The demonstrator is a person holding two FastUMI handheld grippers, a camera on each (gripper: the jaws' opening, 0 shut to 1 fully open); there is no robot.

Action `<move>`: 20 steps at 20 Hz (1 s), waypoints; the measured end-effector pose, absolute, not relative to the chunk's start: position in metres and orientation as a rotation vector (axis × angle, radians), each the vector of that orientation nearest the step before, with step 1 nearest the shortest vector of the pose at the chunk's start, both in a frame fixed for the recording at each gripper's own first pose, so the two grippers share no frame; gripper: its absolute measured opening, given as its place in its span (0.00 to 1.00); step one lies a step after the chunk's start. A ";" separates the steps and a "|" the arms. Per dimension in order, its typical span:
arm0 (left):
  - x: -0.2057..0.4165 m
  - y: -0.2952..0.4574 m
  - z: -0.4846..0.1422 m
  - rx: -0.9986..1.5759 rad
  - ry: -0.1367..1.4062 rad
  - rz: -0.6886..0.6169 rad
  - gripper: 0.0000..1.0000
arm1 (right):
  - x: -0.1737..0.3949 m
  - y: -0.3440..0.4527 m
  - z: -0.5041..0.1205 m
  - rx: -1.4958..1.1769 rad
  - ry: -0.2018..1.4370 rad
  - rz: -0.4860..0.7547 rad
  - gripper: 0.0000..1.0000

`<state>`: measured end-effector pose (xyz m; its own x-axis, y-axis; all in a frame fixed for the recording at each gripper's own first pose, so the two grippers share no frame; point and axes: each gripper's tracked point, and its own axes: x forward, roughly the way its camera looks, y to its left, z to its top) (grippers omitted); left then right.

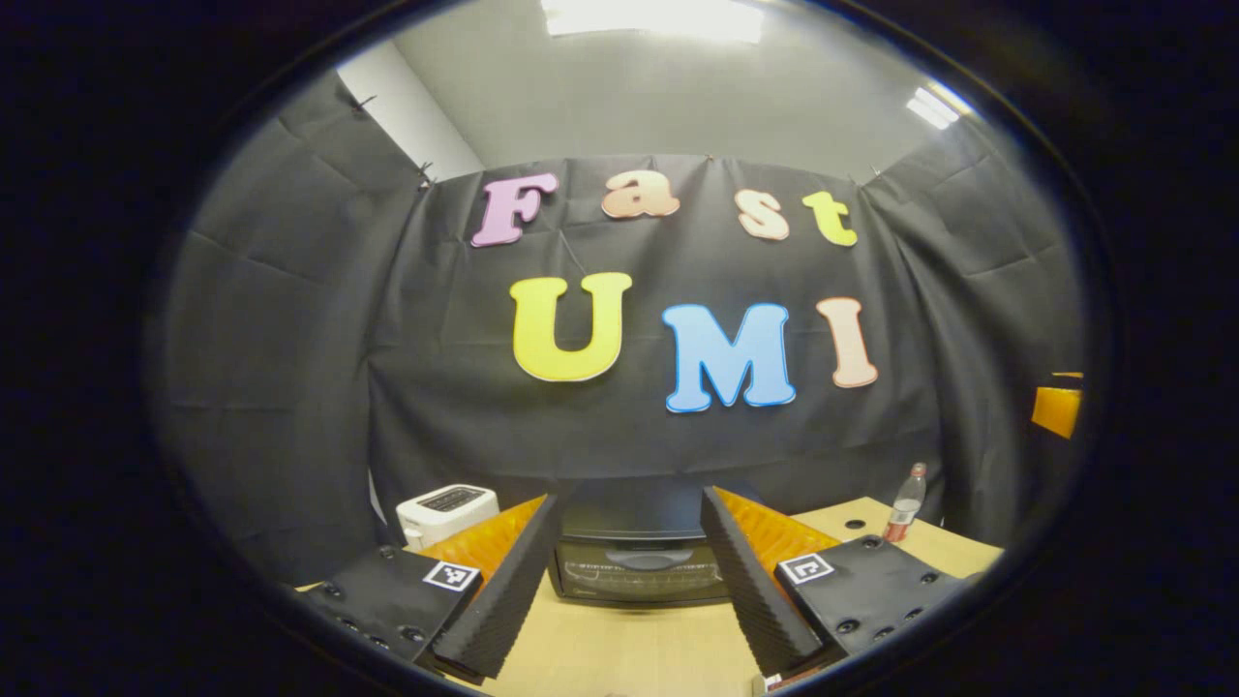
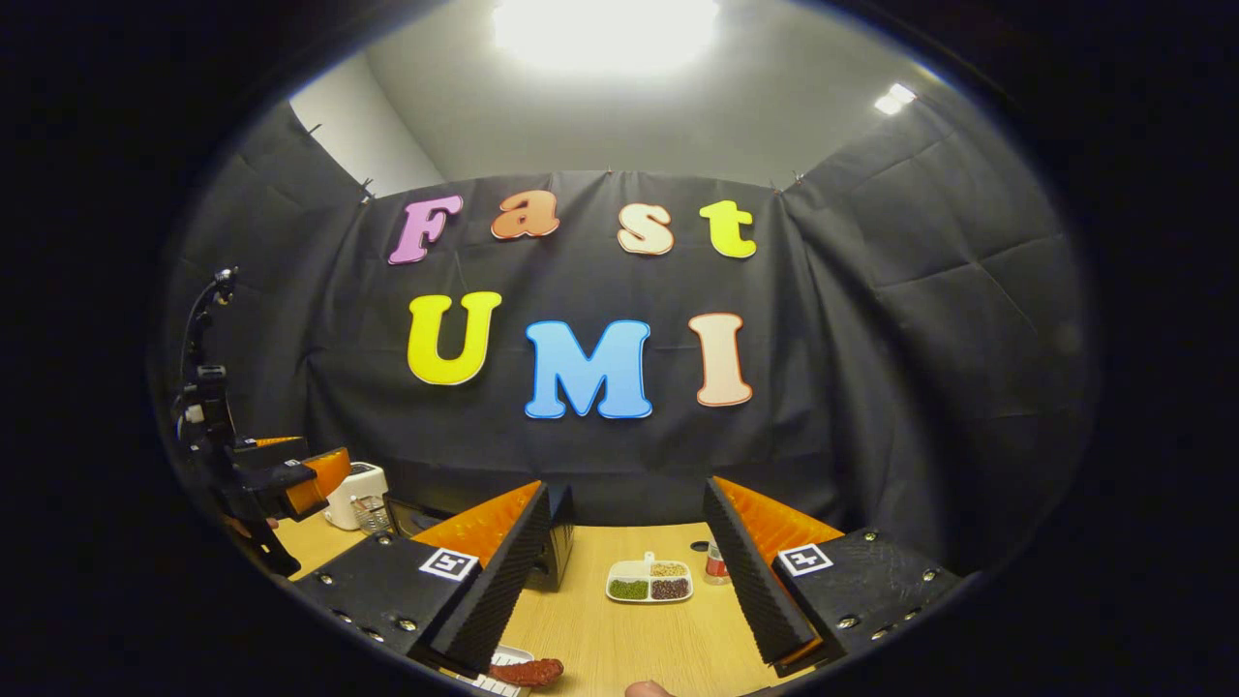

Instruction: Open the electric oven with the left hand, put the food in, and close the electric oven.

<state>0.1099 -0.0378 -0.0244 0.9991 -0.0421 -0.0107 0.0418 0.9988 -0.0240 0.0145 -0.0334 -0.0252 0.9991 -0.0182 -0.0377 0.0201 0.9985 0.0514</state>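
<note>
Your left gripper (image 1: 629,571) is spread wide with nothing between its fingers, and it looks straight at the electric oven (image 1: 639,566); in the left gripper view the oven sits dead ahead on the wooden table (image 1: 619,649), framed between the two fingers, some way off and not touched; its door is shut, with the handle (image 1: 647,559) running crosswise along the top of the glass, so its long axis lies side to side across your line of approach; you would judge that a level, straight-in reach brings the fingers over and under that bar. A white toaster (image 1: 445,511) stands to the left of the oven and a bottle (image 1: 907,503) well off to the right.

Your right gripper (image 2: 629,571) is likewise spread apart and empty; in the right gripper view the food, a reddish sausage (image 2: 528,671), lies at the bottom edge on a white rack (image 2: 498,678), below and a little left of the fingers, its length running roughly left to right; a divided dish of beans (image 2: 649,582) sits ahead between the fingers. The other gripper (image 2: 290,484) shows far left, nearer the oven; so the door falls to the left hand first, the sausage to the right.
</note>
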 end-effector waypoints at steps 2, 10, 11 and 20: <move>0.134 -0.040 -0.040 -0.031 0.038 -0.069 1.00 | 0.022 -0.034 -0.029 0.048 0.050 -0.055 0.97; 0.218 -0.052 -0.102 -0.034 0.123 -0.169 1.00 | 0.035 -0.038 -0.041 0.036 0.098 -0.204 0.97; 0.227 -0.055 -0.108 -0.033 0.129 -0.179 1.00 | 0.035 -0.038 -0.042 0.033 0.103 -0.219 0.96; 0.290 -0.075 -0.165 -0.005 0.198 -0.235 0.96 | 0.031 -0.034 -0.055 -0.008 0.145 -0.306 0.96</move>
<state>0.2895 -0.0751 -0.1654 0.9532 -0.2321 -0.1939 0.2311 0.9725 -0.0281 0.0311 -0.0338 -0.0550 0.9432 -0.3009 -0.1407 0.2998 0.9536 -0.0298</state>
